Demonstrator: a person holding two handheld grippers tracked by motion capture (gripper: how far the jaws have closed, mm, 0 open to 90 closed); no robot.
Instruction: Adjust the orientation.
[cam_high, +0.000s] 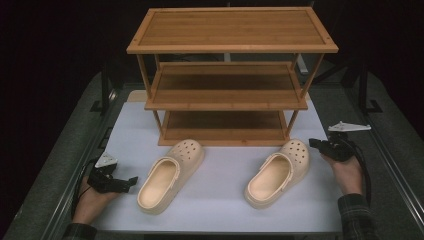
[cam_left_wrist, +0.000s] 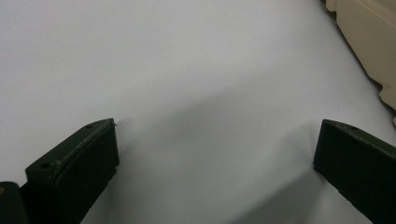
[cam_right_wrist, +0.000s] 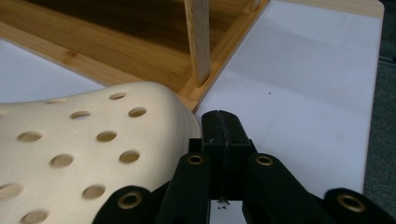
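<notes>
Two cream clogs sit on the white mat (cam_high: 220, 200) in front of the wooden shoe rack (cam_high: 227, 85), toes far, heels near, long axes tilted right. Right gripper (cam_high: 320, 145), jaws pressed closed and empty, is just beside the right clog (cam_high: 277, 172) at its toe's right side. Left gripper (cam_high: 131, 181), jaws wide apart and empty, points right at the left clog (cam_high: 170, 175), near but apart.

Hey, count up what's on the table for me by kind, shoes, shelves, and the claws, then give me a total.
Cream clogs: 2, the left clog and the right clog.
Wooden shelf racks: 1, the three-tier rack.
Claws: 2, the left claw and the right claw.
Total: 5
</notes>
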